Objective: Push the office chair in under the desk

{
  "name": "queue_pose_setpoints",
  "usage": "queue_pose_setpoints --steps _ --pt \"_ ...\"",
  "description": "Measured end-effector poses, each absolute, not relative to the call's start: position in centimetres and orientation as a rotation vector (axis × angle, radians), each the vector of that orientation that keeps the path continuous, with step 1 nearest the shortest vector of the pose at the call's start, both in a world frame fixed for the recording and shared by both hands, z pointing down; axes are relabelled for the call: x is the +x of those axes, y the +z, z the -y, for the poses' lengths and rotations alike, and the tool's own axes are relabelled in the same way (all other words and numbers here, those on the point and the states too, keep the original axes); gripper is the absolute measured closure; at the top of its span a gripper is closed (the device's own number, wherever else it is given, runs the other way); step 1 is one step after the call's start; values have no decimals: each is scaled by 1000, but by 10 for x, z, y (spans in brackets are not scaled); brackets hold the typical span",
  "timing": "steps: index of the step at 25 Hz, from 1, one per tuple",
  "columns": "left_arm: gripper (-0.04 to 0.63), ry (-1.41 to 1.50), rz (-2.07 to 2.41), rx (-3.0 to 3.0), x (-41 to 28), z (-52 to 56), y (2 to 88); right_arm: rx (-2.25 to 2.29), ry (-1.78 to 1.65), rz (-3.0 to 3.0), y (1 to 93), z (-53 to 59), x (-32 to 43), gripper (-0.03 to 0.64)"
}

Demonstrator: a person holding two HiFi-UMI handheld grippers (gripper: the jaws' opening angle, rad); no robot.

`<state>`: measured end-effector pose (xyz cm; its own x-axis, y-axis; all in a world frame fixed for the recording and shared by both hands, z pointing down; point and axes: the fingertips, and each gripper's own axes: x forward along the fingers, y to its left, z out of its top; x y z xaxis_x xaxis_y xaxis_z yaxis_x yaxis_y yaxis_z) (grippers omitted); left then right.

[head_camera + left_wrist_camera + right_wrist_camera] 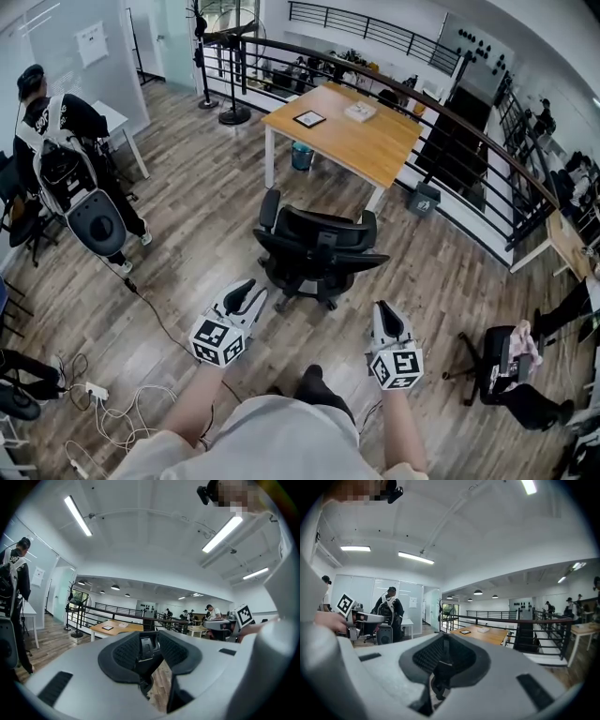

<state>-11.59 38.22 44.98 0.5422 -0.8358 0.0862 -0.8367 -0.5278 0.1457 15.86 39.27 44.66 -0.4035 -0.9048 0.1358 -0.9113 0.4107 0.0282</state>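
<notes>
Two grippers are out in front of me, both short of the office chair [319, 248] and touching nothing. The left gripper [247, 285] has its jaws spread a little. Its own view shows a strip of floor [161, 679] through the gap and the chair's back beyond, but nothing is gripped. The right gripper [385, 307] has its jaws pressed nearly together, with only a thin slit between them, and it too is empty. I judge I hold them level and side by side because the job is a shove, not a pick-up. One gripper goes to each side of the backrest, so the chair rolls straight instead of swivelling.

One office chair matters: black, on castors, just ahead of both grippers, its backrest seemingly turned towards me. It stands out on the wooden floor, well apart from the surface [361, 145], so the push is not yet begun. That one wooden surface lies beyond the chair and a little to its right, angled to it, so I expect to steer as I push. Two things lie on it at the end farthest from the chair: a flat dark item [309, 119] and a pale stack [360, 112]. One blue bin [301, 156] sits beyond the chair under the surface's left edge and could catch a castor. One second chair [495, 367] stands well off to the office chair's right.
</notes>
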Motion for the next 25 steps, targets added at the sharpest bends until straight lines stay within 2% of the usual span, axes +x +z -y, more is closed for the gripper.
queue_pose_setpoints --steps 2,4,7,25 --pt "404 18 1427 2607 -117 -378 451 1639 73 2525 447 -388 159 557" --pt "376 17 1425 2603 -117 -374 454 1622 67 2523 451 -383 158 538" --pt "368 8 1427 2587 -118 -368 458 1591 57 2523 456 -377 156 491" --pt "368 62 1466 2508 -73 -268 486 1526 167 2500 497 -261 207 482"
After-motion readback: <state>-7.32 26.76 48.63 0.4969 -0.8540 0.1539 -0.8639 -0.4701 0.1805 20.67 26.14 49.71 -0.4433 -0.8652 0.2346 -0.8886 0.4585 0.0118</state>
